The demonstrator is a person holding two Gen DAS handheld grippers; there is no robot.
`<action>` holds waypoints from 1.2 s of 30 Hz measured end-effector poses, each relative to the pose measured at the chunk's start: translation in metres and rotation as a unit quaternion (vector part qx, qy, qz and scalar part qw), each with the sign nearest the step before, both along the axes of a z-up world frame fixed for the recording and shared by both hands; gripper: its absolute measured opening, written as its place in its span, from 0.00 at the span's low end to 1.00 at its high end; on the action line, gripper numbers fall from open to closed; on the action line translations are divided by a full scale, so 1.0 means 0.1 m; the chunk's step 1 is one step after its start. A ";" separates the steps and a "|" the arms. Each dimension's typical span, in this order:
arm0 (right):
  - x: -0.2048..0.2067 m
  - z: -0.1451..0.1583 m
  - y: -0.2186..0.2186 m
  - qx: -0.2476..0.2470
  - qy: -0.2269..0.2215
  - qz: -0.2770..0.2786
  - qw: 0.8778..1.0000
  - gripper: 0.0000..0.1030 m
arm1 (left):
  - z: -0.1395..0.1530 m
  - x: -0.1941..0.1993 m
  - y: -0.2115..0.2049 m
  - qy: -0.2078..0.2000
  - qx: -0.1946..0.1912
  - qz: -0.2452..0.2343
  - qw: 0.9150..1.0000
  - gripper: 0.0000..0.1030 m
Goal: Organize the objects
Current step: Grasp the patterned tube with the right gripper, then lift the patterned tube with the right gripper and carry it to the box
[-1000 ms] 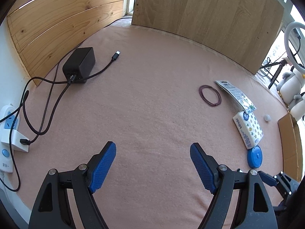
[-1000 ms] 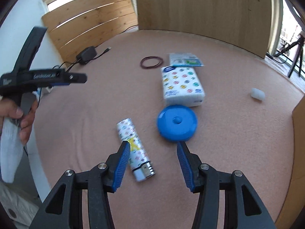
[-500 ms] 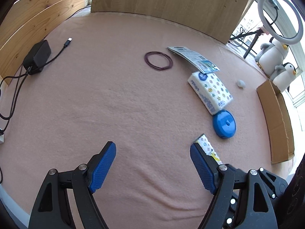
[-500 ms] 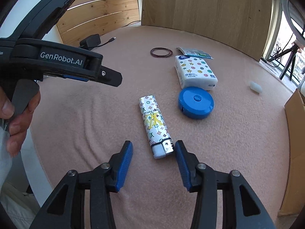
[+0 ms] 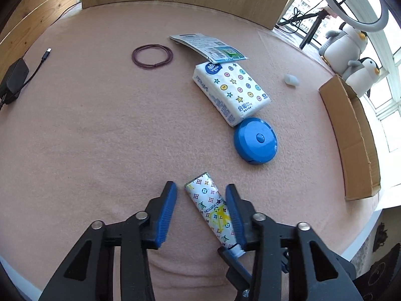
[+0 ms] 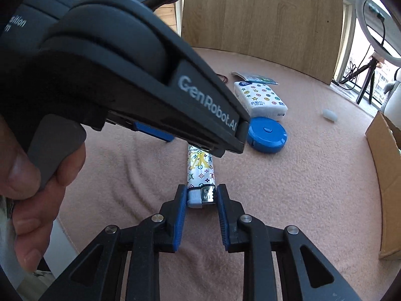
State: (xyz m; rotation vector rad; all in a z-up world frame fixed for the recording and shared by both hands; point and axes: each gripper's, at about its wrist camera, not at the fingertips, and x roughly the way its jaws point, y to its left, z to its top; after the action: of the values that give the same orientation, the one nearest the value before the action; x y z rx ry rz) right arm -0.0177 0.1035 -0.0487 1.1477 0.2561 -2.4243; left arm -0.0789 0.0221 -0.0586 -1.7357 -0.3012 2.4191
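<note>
Both grippers work one lighter point(image 6: 200, 173) lying on the desk point(image 5: 100, 125): right gripper point(image 6: 201, 198) clamps its metal head; left gripper point(image 5: 201, 205) has just been closing, fingers point(image 5: 166, 210) straddling the body with a gap, presumably to steady it.

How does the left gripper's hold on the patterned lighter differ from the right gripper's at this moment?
The right gripper is shut on the lighter's metal head, both pads pressing; the left gripper straddles its patterned body with a gap still showing at one pad. The left gripper's jaws stand wider and have just been closing; the right gripper's jaws have barely moved since clamping. Both point down at the same lighter, which lies on the pink cloth.
</note>
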 end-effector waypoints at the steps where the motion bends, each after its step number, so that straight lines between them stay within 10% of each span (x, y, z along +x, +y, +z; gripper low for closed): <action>1: 0.00 0.00 0.00 -0.002 -0.002 -0.001 1.000 0.21 | 0.00 -0.01 0.02 -0.002 0.000 -0.004 1.000 0.36; 18: 0.01 0.04 0.02 -0.007 0.004 -0.013 1.000 0.20 | 0.05 -0.02 0.04 -0.031 0.001 0.000 1.000 0.39; 36: -0.09 0.28 0.12 -0.024 0.024 -0.031 0.999 0.20 | 0.47 -0.02 0.06 0.028 -0.007 -0.014 0.999 0.32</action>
State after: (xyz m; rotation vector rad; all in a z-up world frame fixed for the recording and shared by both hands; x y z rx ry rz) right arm -0.0271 0.1155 -0.0212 1.0918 0.1793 -2.5007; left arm -0.0810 0.0279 -0.0118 -1.6643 -0.2512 2.4511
